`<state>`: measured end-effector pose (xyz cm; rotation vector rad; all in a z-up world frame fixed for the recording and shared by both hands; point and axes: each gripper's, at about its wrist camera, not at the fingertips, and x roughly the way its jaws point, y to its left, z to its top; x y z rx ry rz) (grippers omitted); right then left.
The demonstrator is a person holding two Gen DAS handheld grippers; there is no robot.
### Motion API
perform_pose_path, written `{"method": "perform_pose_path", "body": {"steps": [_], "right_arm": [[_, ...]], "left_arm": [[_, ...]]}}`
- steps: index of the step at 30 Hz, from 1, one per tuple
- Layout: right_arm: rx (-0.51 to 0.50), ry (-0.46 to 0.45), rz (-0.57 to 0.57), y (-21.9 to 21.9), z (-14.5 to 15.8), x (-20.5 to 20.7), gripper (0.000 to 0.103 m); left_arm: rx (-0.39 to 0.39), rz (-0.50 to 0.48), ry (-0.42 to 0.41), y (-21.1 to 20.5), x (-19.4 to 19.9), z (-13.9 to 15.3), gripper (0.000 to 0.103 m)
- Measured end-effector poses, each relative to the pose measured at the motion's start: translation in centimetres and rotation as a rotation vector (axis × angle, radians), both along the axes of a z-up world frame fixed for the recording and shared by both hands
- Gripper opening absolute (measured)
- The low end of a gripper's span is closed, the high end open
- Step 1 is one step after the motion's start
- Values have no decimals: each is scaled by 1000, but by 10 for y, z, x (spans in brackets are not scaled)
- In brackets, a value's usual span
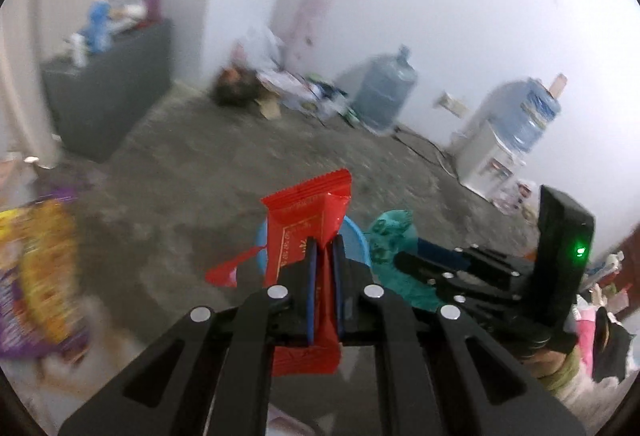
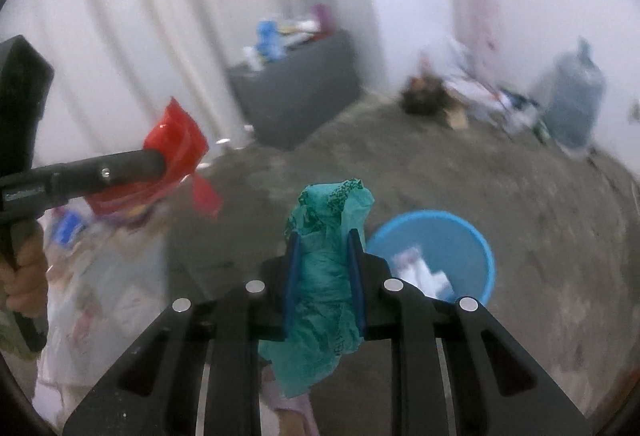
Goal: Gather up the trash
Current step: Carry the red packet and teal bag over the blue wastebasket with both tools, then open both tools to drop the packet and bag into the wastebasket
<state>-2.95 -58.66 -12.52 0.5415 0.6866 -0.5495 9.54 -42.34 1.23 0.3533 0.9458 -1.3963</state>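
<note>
Here, left gripper [image 1: 324, 256] pinching red wrapper [image 1: 306, 220]; right gripper [image 2: 324, 256] pinching crumpled teal bag [image 2: 326, 276]. Blue bucket [image 2: 476, 236] on floor just right of bag.

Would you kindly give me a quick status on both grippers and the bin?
Left gripper shut on red wrapper. Right gripper shut on green bag. Blue bin on floor just ahead, some paper inside. Nothing blocking.
</note>
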Motion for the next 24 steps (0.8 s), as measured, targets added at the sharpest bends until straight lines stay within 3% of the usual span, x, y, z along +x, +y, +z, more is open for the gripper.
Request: {"method": "perform_pose_path", "body": {"steps": [7, 11, 13, 14, 18, 24], "right_arm": [[136, 33, -121, -69, -73, 0, 24], [175, 76, -176, -96, -108, 0, 35], [211, 84, -196, -105, -121, -3, 42], [223, 86, -206, -106, -124, -7, 46], [232, 85, -227, -103, -127, -16, 48], [198, 56, -241, -91, -112, -31, 54]], "left_arm": [[155, -82, 71, -107, -10, -71, 9], [219, -116, 90, -144, -18, -105, 13], [253, -118, 95, -154, -22, -118, 37], [257, -110, 89, -157, -22, -121, 42], [243, -102, 81, -161, -26, -125, 54], [220, -72, 21, -145, -29, -114, 59]]}}
